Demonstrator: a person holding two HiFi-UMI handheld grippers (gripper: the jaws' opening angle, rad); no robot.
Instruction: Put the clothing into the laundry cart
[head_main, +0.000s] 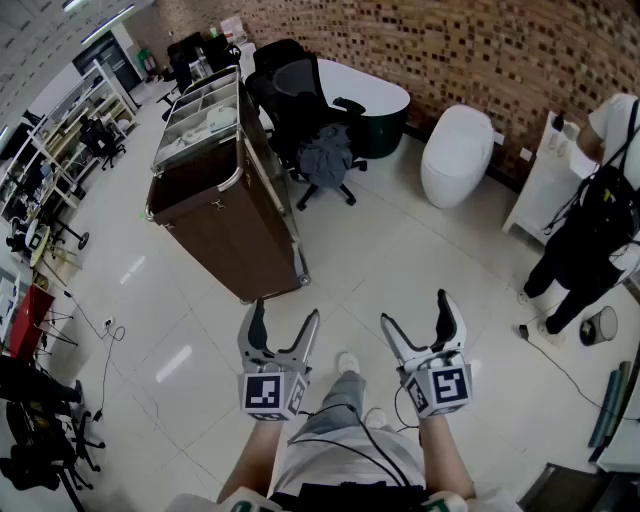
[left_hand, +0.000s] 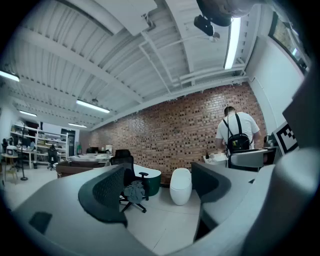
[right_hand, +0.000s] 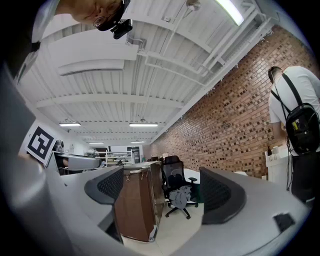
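Note:
A grey garment (head_main: 325, 160) lies crumpled on the seat of a black office chair (head_main: 300, 95) at the back; it also shows as the grey garment (left_hand: 134, 190) in the left gripper view and the grey garment (right_hand: 181, 196) in the right gripper view. The brown laundry cart (head_main: 225, 205) stands left of the chair, and appears as the brown cart (right_hand: 136, 205) in the right gripper view. My left gripper (head_main: 284, 320) and right gripper (head_main: 418, 312) are held level side by side, well short of the cart and chair. Both are open with nothing between their jaws.
A white toilet-shaped fixture (head_main: 457, 152) and a white bathtub (head_main: 375, 100) stand by the brick wall. A person in a white shirt with a black backpack (head_main: 598, 225) stands at the right by a white cabinet (head_main: 545, 180). Cables (head_main: 100, 340) and stands lie at the left.

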